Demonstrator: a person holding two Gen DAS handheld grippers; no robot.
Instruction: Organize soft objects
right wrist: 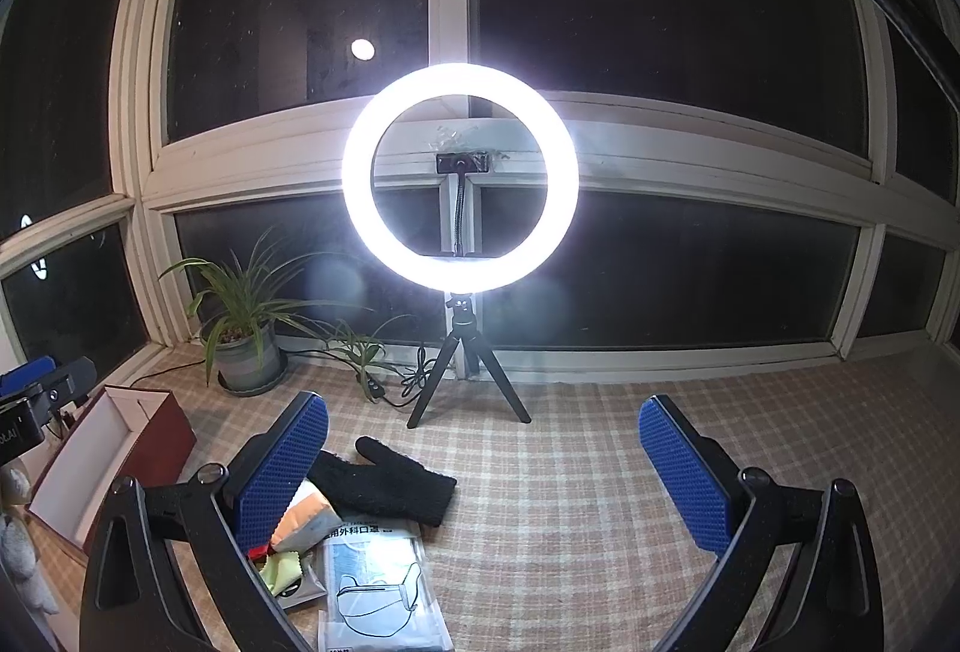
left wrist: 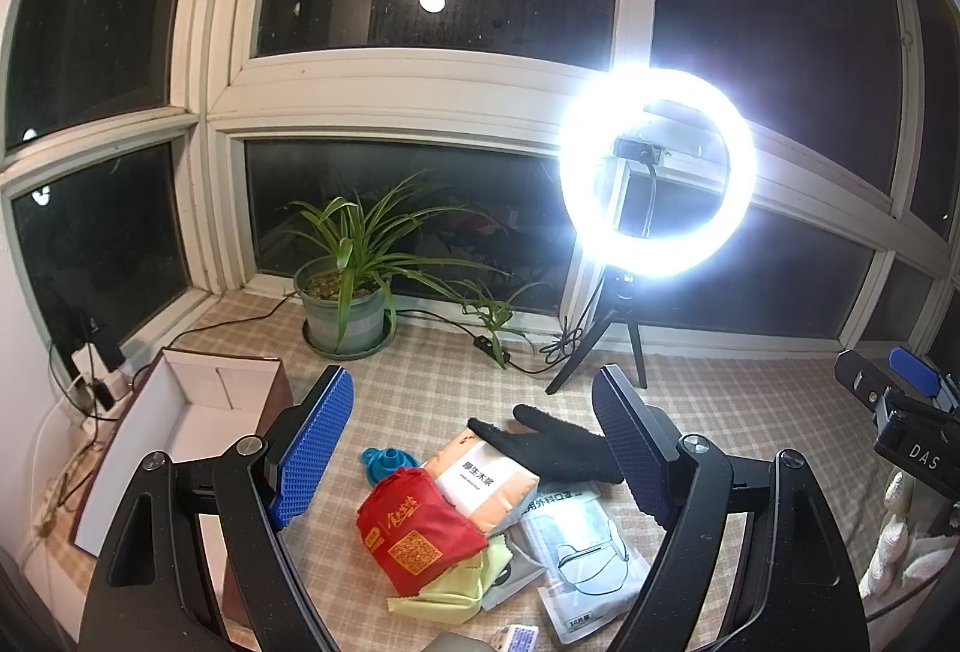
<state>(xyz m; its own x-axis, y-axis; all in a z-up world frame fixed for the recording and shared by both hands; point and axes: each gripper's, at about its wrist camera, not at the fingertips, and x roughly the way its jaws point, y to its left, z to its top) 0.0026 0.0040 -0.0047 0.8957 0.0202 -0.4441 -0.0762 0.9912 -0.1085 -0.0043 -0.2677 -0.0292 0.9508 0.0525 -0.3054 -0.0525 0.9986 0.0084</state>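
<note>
A pile of soft items lies on the checked cloth: a black glove, a red folded bag, an orange-and-white tissue pack, a yellow-green cloth, a blue silicone funnel and a clear pack of face masks. My left gripper hangs open above the pile with nothing between its blue pads. My right gripper is open too, to the right of the pile, over bare cloth.
An open box, white inside and dark red outside, stands left of the pile. A potted plant and a lit ring light on a tripod stand by the window, with cables along the sill.
</note>
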